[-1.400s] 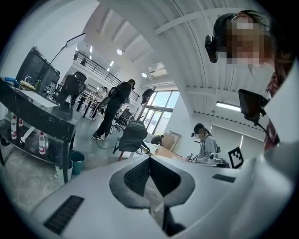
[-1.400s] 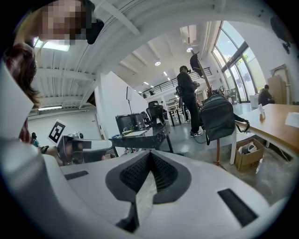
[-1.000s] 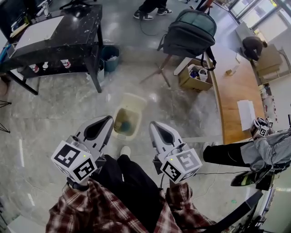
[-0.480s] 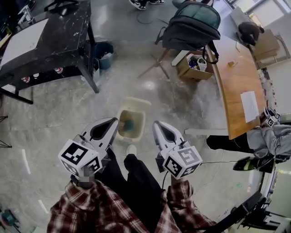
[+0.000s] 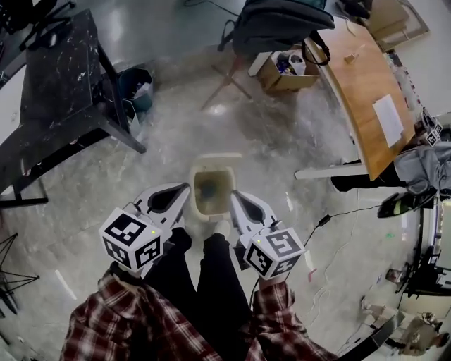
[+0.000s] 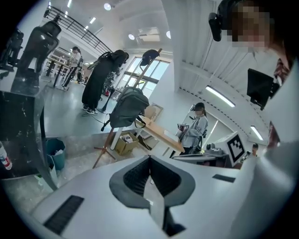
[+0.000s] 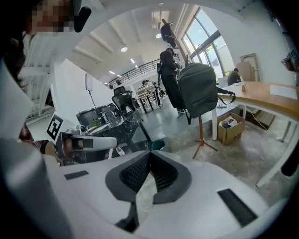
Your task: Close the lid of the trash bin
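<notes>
A cream trash bin (image 5: 227, 185) stands on the floor just ahead of my feet, seen from above in the head view. It is open, with its lid (image 5: 217, 157) standing up at the far side and something dark and bluish inside. My left gripper (image 5: 185, 188) hangs at the bin's left rim and my right gripper (image 5: 233, 194) at its right rim, both above it. Neither gripper view shows the bin. The left gripper's (image 6: 149, 158) jaws meet at their tips with nothing between them, and so do the right gripper's (image 7: 149, 153).
A black table (image 5: 56, 92) stands at the left with a small teal bin (image 5: 134, 83) beside it. Farther off are a backpack on a stand (image 5: 278, 21), a cardboard box (image 5: 285, 67) and a wooden table (image 5: 359, 77). A cable (image 5: 324, 218) lies at the right.
The view has moved forward, so the trash bin now lies closer, between the two gripper tips. Both grippers have stayed shut.
</notes>
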A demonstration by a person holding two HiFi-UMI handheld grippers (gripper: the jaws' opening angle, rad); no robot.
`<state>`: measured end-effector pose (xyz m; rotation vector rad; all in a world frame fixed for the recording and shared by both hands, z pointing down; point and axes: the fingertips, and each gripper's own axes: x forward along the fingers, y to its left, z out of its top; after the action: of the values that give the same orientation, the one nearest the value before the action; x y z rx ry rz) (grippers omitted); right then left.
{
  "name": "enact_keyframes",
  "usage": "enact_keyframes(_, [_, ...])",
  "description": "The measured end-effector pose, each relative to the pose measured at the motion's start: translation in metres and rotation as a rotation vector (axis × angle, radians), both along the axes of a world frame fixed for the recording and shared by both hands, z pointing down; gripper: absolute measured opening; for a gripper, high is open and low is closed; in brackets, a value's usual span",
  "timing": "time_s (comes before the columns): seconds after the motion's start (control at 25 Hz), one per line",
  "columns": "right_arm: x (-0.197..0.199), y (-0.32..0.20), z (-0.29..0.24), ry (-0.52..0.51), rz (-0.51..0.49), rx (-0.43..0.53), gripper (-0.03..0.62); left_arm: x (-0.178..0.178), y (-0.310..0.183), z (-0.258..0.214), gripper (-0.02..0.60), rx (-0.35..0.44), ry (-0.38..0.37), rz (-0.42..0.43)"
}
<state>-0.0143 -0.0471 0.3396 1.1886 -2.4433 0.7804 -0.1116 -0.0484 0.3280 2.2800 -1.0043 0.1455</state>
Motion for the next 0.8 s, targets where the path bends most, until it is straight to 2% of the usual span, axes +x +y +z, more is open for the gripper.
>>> enact_keyframes(0.16, [0.004,-0.002,0.034,0.016,0.054,-0.046,0.014,0.013,-0.011,0.033,0.012,-0.036,0.020,0.070])
enact_keyframes(0.32, [0.010,-0.004,0.072,0.021,0.083,-0.092,0.013,0.023,-0.019,0.072,0.012,-0.068,0.029,0.097])
enact_keyframes(0.52, [0.018,-0.007,0.121,0.016,0.088,-0.137,0.014,0.030,-0.028,0.123,0.012,-0.091,0.025,0.104])
enact_keyframes(0.8, [0.031,-0.006,0.172,-0.009,0.067,-0.187,0.014,0.042,-0.041,0.170,0.012,-0.104,-0.002,0.134])
